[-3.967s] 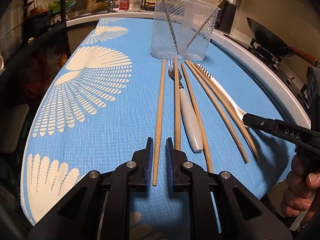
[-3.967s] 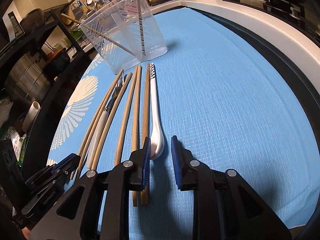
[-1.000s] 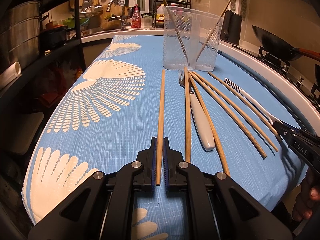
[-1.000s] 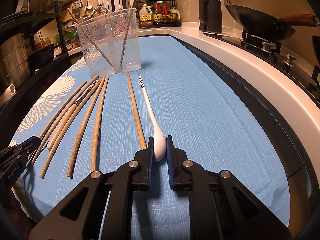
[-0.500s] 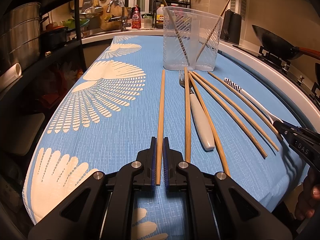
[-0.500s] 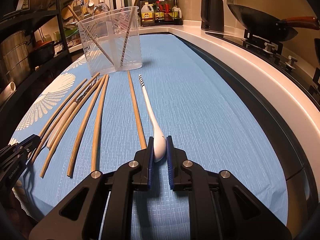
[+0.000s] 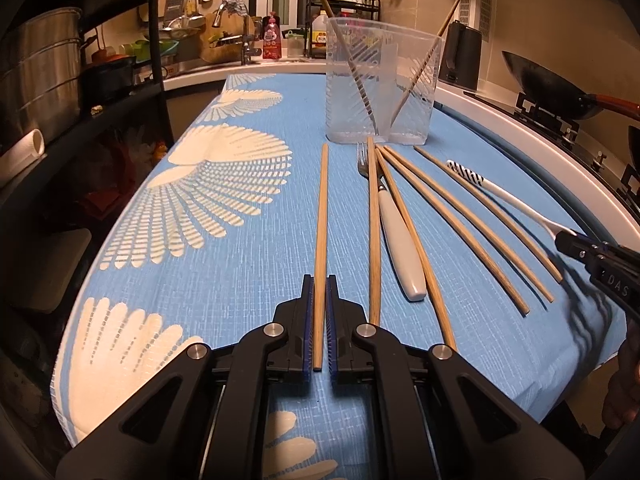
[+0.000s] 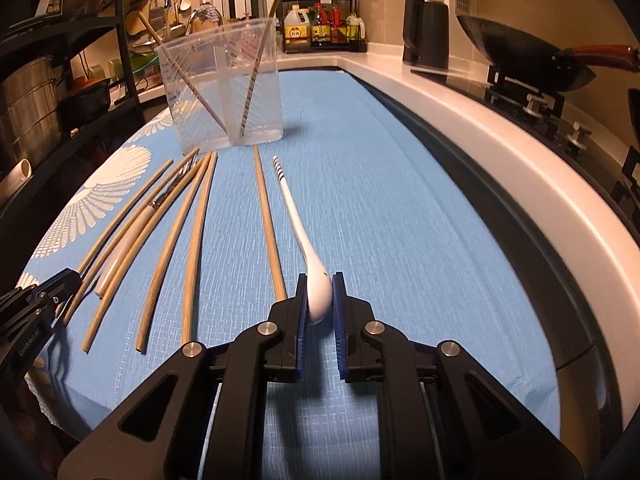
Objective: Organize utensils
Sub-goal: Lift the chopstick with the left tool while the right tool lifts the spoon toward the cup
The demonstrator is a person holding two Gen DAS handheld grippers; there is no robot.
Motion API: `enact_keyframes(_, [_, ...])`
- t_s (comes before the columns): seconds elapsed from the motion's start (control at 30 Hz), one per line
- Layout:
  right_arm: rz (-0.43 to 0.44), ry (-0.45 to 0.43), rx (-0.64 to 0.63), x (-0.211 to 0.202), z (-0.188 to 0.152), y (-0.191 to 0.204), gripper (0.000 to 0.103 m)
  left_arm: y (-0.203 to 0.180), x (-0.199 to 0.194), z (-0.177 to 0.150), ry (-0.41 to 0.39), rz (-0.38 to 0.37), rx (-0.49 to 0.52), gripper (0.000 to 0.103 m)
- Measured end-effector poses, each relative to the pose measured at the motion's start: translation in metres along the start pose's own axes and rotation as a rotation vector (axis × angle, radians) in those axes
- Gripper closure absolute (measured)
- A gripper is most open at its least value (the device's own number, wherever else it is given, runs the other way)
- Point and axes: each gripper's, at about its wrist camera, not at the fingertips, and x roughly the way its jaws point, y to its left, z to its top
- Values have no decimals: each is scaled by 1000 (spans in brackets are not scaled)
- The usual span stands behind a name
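Note:
My left gripper [image 7: 320, 286] is shut on the near end of a wooden chopstick [image 7: 321, 236] that points away toward a clear plastic holder [image 7: 382, 80], which has two chopsticks standing in it. My right gripper [image 8: 320, 284] is shut on the bowl end of a white spoon [image 8: 298, 232] with a striped handle tip; it also shows in the left wrist view [image 7: 504, 196]. Several loose chopsticks [image 7: 448, 220] and a white-handled fork [image 7: 400, 244] lie between the two grippers. The holder also shows in the right wrist view [image 8: 224, 84].
A blue patterned cloth [image 7: 192, 216] covers the table. A white counter rim [image 8: 520, 184] curves along the right, with a wok [image 8: 524, 56] on a stove and a black kettle [image 8: 426, 32] behind. A dark shelf with pots [image 7: 44, 80] stands to the left.
Since four seconds ago both grippers have closed, the left on the chopstick and the right on the spoon. In the last second the views barely shift.

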Motion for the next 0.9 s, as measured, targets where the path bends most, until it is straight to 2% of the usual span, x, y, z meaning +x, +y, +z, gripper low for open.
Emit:
enact_keyframes(0.37, [-21,-139,-89,-44,21,5,92,-2,-52,23,-238,55,51,97])
enact_keyframes(0.73, [-16,-225,-98,-69,48,2,92,-6,-77,49,-335,57,76,97])
enact_keyframes(0.9, [-8,-256,-110,-79,61,3,92,-3,-85,69,-342,45,69,97])
